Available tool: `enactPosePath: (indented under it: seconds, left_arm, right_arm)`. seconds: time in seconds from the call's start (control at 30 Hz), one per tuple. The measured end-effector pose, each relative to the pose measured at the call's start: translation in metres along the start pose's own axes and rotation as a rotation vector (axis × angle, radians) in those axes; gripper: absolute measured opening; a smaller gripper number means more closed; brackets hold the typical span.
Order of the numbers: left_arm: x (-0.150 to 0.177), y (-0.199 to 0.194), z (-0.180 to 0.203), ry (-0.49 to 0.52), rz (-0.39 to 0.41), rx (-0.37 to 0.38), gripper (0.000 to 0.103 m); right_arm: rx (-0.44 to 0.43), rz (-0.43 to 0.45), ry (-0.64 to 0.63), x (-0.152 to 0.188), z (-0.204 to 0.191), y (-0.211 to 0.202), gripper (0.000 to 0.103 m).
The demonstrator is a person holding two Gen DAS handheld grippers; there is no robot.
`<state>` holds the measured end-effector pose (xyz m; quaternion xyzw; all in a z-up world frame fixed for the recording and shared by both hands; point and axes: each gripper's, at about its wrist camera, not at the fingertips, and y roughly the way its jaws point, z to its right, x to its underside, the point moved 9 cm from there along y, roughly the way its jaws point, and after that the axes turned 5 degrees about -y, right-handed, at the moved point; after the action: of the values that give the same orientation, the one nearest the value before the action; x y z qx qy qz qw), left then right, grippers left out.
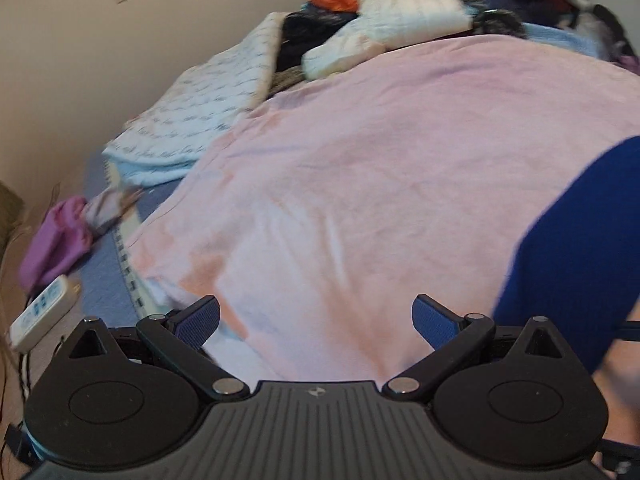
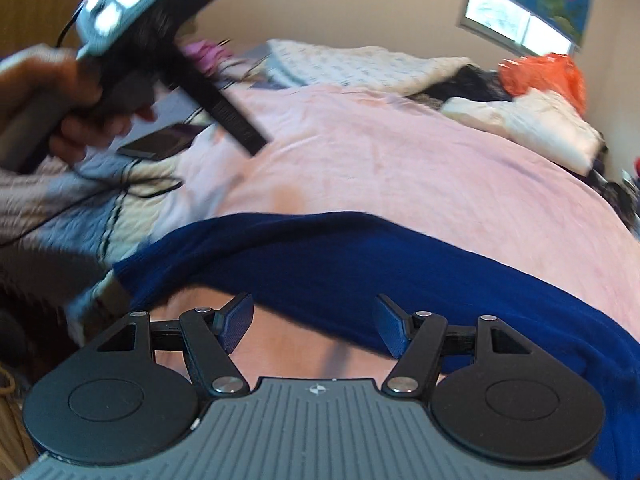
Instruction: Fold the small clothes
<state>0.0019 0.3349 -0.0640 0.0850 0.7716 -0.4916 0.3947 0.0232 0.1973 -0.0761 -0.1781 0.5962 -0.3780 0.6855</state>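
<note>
A dark blue garment [image 2: 360,256] lies on the pink blanket [image 2: 400,168] at the near edge of the bed, its near edge folded over pink cloth. My right gripper [image 2: 314,326] is open and empty just above that edge. My left gripper [image 1: 316,318] is open and empty over the pink blanket [image 1: 360,160]; the blue garment [image 1: 580,260] shows at its right. In the right wrist view the left gripper's body [image 2: 160,40] is held up in a hand at the upper left.
A pile of clothes [image 1: 400,12] with white, orange and red pieces sits at the far end of the bed. A patterned quilt [image 1: 200,120], a purple cloth [image 1: 56,236] and a white remote [image 1: 40,316] lie at the left. A dark phone [image 2: 160,144] with cables lies on the bed's left edge.
</note>
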Motion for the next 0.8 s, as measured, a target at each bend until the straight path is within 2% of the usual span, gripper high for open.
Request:
enactPosePath:
  seconds: [0.07,0.13,0.23,0.3,0.37,0.57,0.63,0.8]
  left_arm:
    - [0.001,-0.012,0.028,0.121,0.048,0.031,0.103]
    - [0.006,-0.02,0.059,0.266,0.099,0.021,0.103]
    - [0.022,-0.012,0.088,0.437,0.141,-0.05,0.103]
    - [0.03,0.002,0.087,0.495,0.149,-0.145,0.103]
    - [0.028,0.014,0.066,0.485,0.153,-0.232,0.103]
    - [0.006,0.047,-0.032,0.315,0.07,-0.507,0.103]
    - [-0.001,0.043,-0.05,0.265,0.069,-0.527,0.103]
    - [-0.012,0.021,-0.05,0.201,0.11,-0.445,0.103]
  right_arm:
    - [-0.028,-0.018,-0.016,0.0,-0.011,0.004,0.069]
    - [-0.033,-0.03,-0.039,0.002,-0.017,0.004,0.07]
    - [-0.03,-0.037,-0.048,0.005,-0.018,0.003,0.072]
    - [-0.028,-0.032,-0.038,0.004,-0.013,0.004,0.072]
    - [-0.012,-0.02,-0.045,0.002,-0.01,0.001,0.072]
    - [0.019,0.0,-0.108,-0.005,-0.016,0.005,0.072]
    - [0.01,-0.008,-0.152,-0.005,-0.024,0.008,0.072]
    - [-0.037,-0.025,-0.271,-0.008,-0.052,0.021,0.072]
